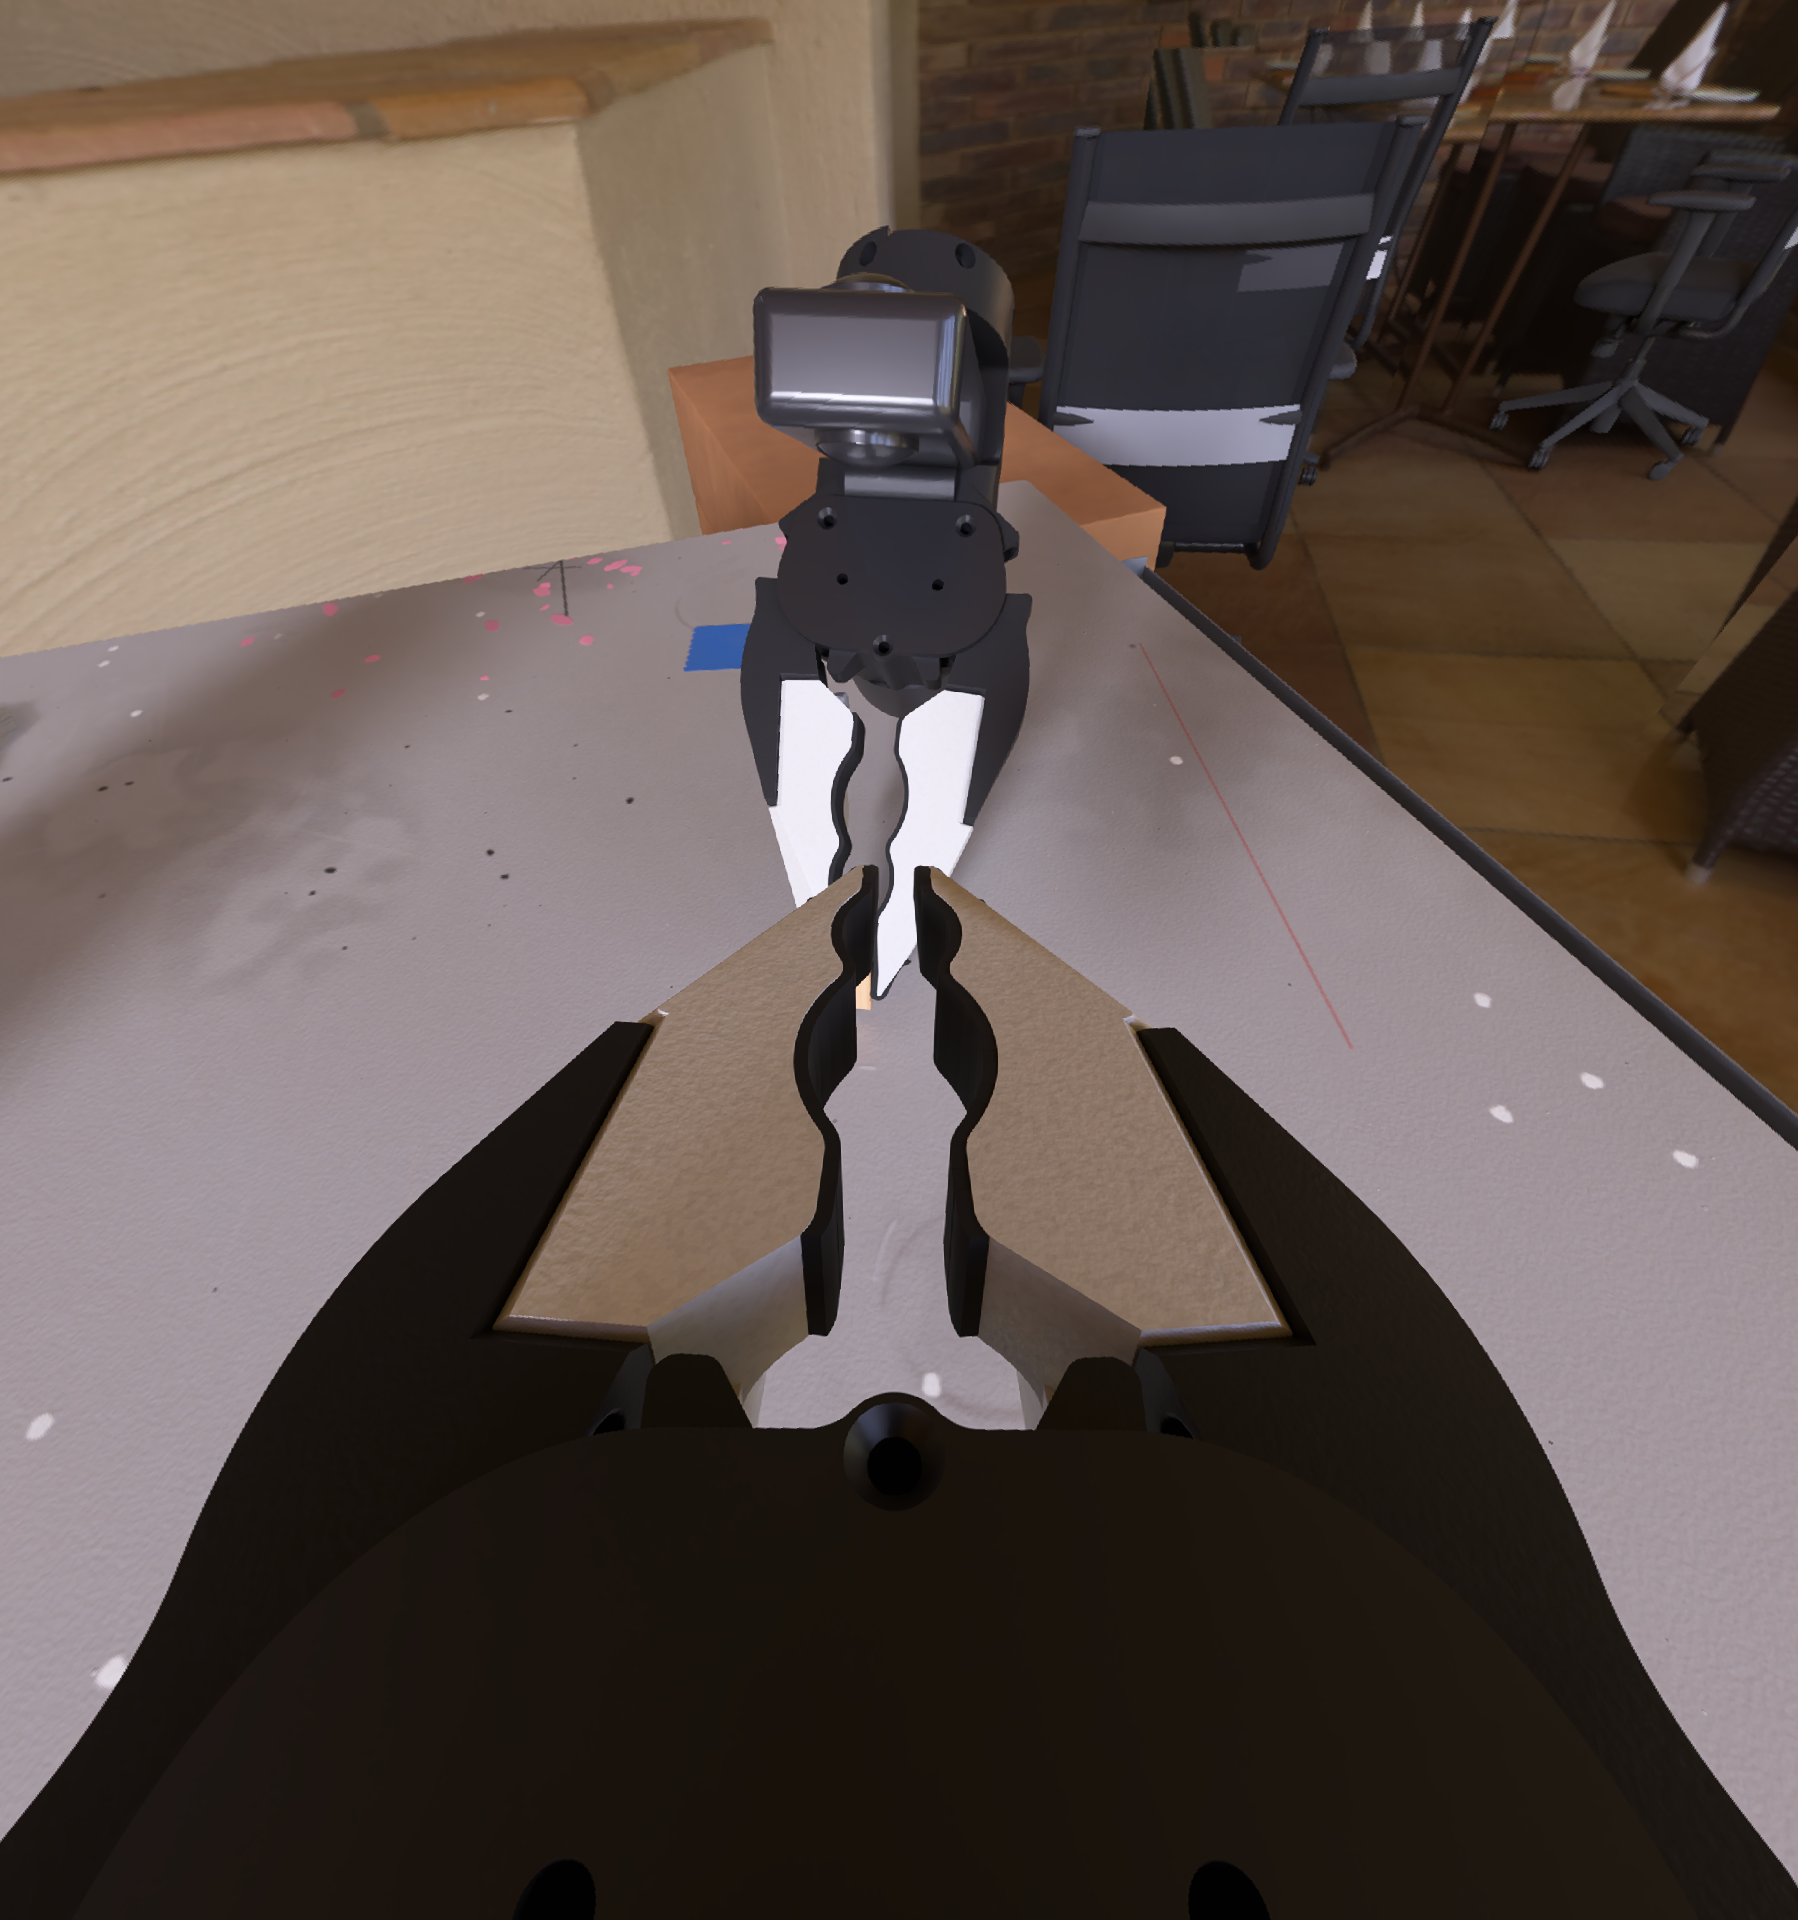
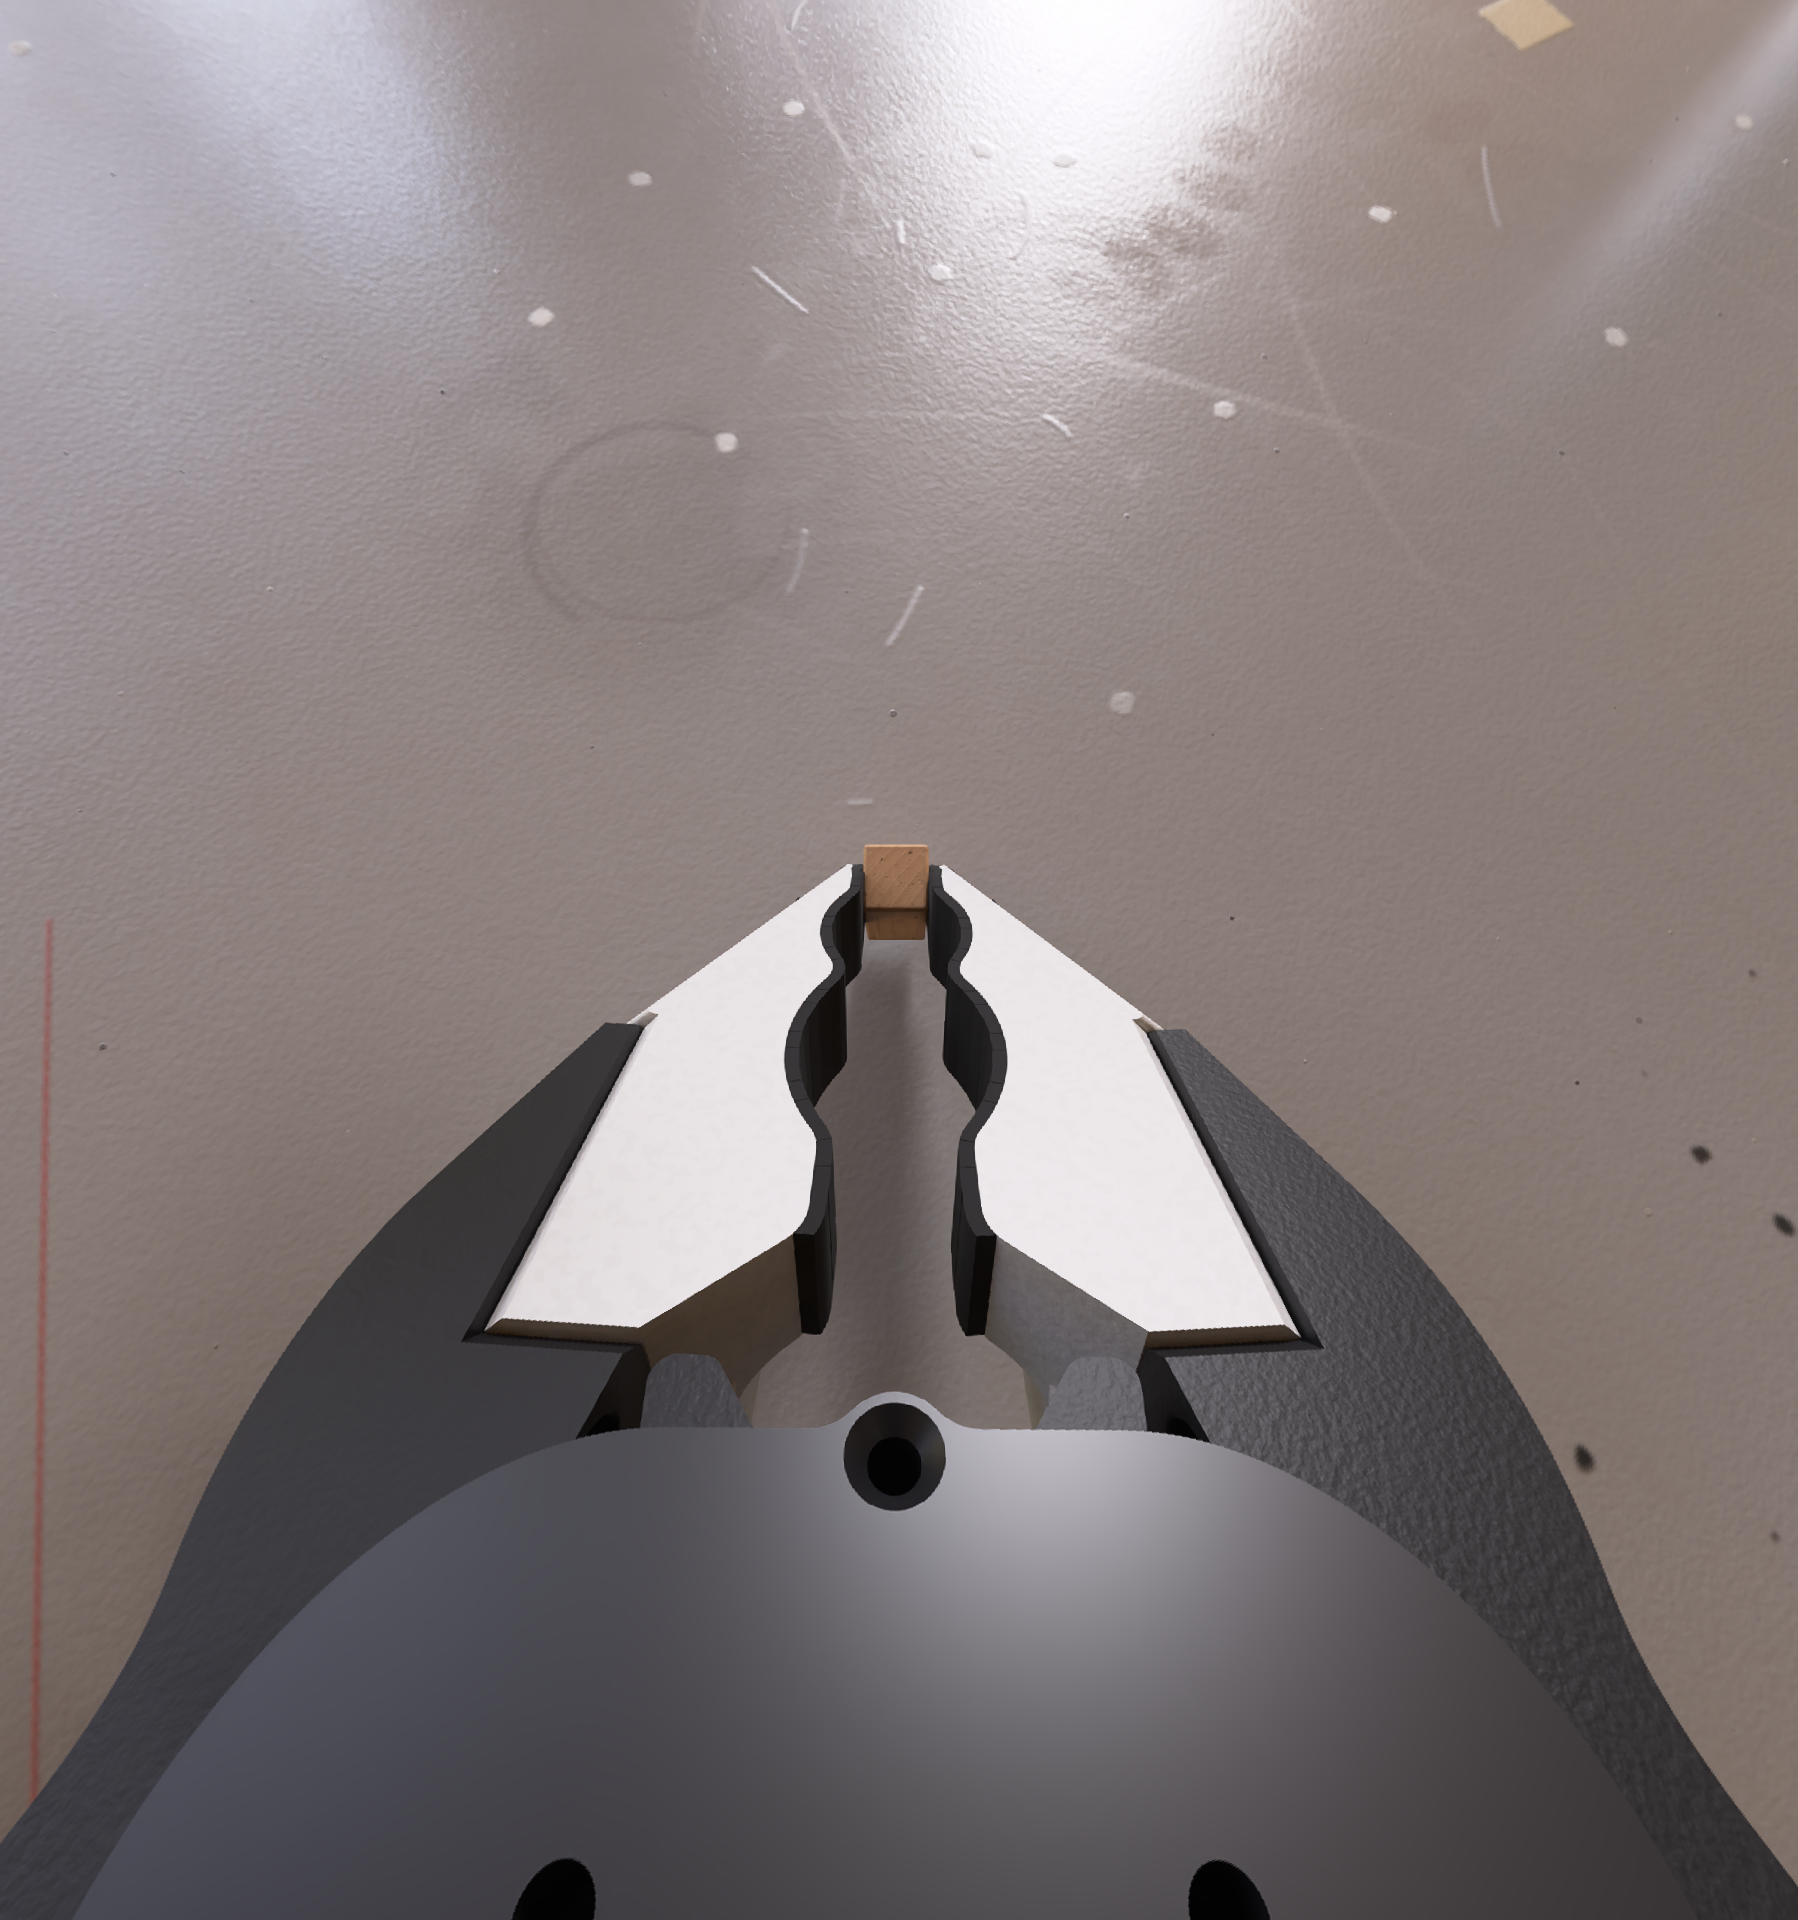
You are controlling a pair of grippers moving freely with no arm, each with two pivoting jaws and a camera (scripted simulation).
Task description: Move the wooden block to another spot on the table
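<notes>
As seen from the left wrist, looks out over a grey, paint-flecked bench point(image 1: 251, 1039) past the left hand-held gripper point(image 1: 896, 883), tan-faced and black-framed. Leaves only a narrow slit between its fingertips, with nothing clasped there. Faces the right hand-held gripper point(image 1: 874, 966) head-on, tilted down toward the bench, white fingers partly hidden behind the left tips. Catches only a thin orange sliver of the wooden block point(image 1: 862, 994) low beside those white fingers. Takes in a blue tape patch point(image 1: 718, 646) and a thin red line point(image 1: 1248, 852) on the bench farther off, and a black chair point(image 1: 1217, 343) beyond the bench's far edge.

From the right wrist, looks steeply down on the bench point(image 2: 355, 727). Finds the right hand-held gripper point(image 2: 896, 883) clenched on the wooden block point(image 2: 895, 878), pinched at the very fingertips, one pale square face up and sticking out slightly past them. Cannot tell whether the block touches the bench. Picks up a faint ring mark point(image 2: 656, 540) ahead to the left and the red line point(image 2: 43, 1247) along the left edge.
</notes>
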